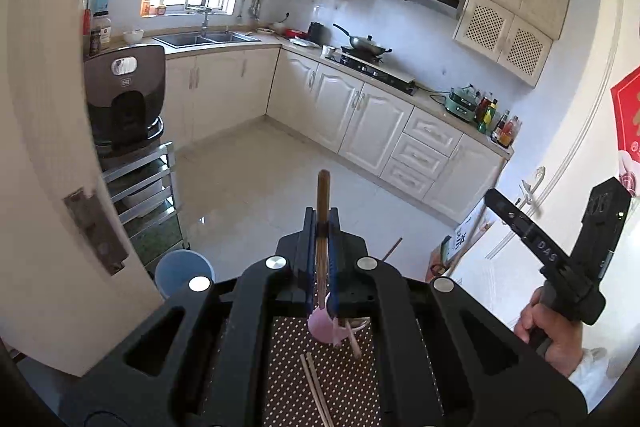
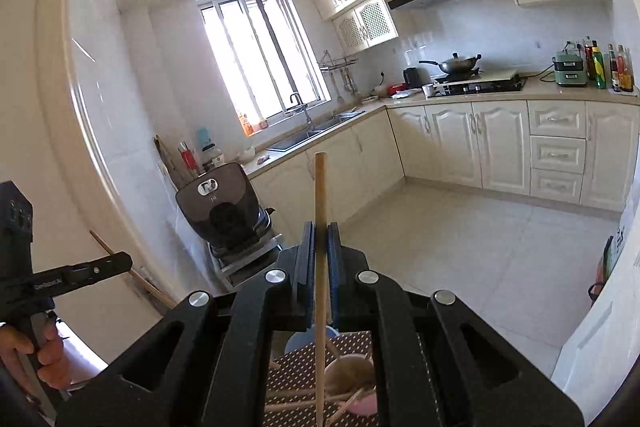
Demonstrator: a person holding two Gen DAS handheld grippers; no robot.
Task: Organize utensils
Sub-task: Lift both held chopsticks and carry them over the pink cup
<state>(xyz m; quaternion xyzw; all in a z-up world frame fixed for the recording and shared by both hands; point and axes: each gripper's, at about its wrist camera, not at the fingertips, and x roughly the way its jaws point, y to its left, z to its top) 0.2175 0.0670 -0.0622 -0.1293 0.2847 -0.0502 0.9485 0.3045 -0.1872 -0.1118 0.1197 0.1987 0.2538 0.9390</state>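
Observation:
My left gripper (image 1: 322, 217) is shut on a spoon with a dark wooden handle (image 1: 322, 195). The handle points up and the pink head (image 1: 320, 327) hangs below the jaws. Under it lies a brown dotted mat (image 1: 288, 367) with a pair of chopsticks (image 1: 316, 391). My right gripper (image 2: 320, 227) is shut on a long light wooden stick (image 2: 320, 187); its lower end runs out of view. Beneath lie crossed chopsticks (image 2: 304, 401) and a beige round utensil head (image 2: 348, 371). Each gripper shows in the other's view: right gripper (image 1: 496, 203), left gripper (image 2: 126, 262).
A dark cooker (image 1: 124, 91) stands on a metal rack (image 1: 148, 195) at the left, by a door frame (image 1: 48, 187). A blue bucket (image 1: 184, 271) sits on the floor. Cream cabinets (image 1: 360, 115) line the far walls. A white door (image 1: 560, 147) is at the right.

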